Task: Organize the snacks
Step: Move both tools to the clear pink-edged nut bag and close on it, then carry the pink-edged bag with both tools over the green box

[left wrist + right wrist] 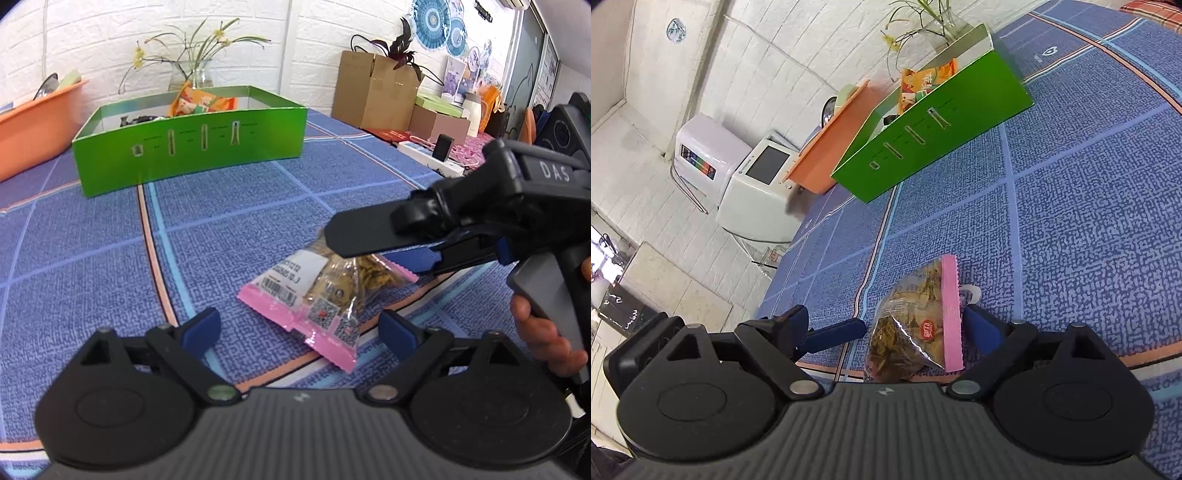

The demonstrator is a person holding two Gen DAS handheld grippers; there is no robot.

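**Snack packet between two hand-held grippers**

The left hand-held gripper (299, 332) points down at the blue-checked surface (110, 258), jaws wide and gripping nothing. The pink-edged snack packet (317, 295) lies between its fingers. The right hand-held gripper (912, 328), held in a hand (546, 332), reaches in from the side, jaws spread about the packet's far end. The green box (192, 147) stands well beyond.

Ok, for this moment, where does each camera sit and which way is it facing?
Left wrist: on the left gripper, angled down over the blue tablecloth toward the green box; its open jaws, the right gripper and a hand show.
Right wrist: on the right gripper, view rolled, facing the box; open jaws straddle the snack packet.
Shared: packet, box, tablecloth.
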